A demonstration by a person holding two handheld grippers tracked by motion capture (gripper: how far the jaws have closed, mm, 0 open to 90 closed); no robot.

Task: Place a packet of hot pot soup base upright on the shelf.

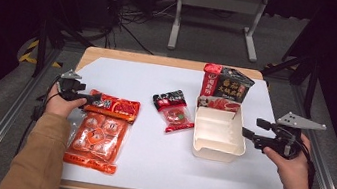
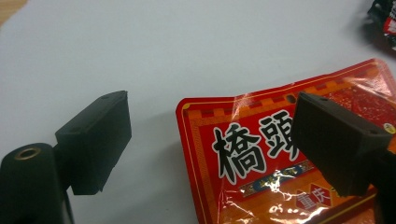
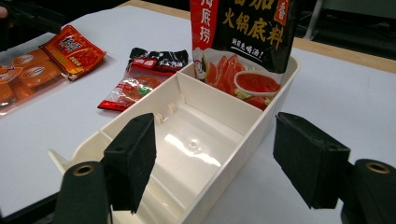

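1. Left hand-held gripper, jaws wide, straddles the top corner of the red packet lying flat on the table; likely lining up a grasp.
2. Right hand-held gripper gapes empty at the cream tray, probably waiting.

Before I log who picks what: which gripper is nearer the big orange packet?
Left. The left gripper hovers open over the orange packet's top edge. The right gripper sits across the table, beside the white tray.
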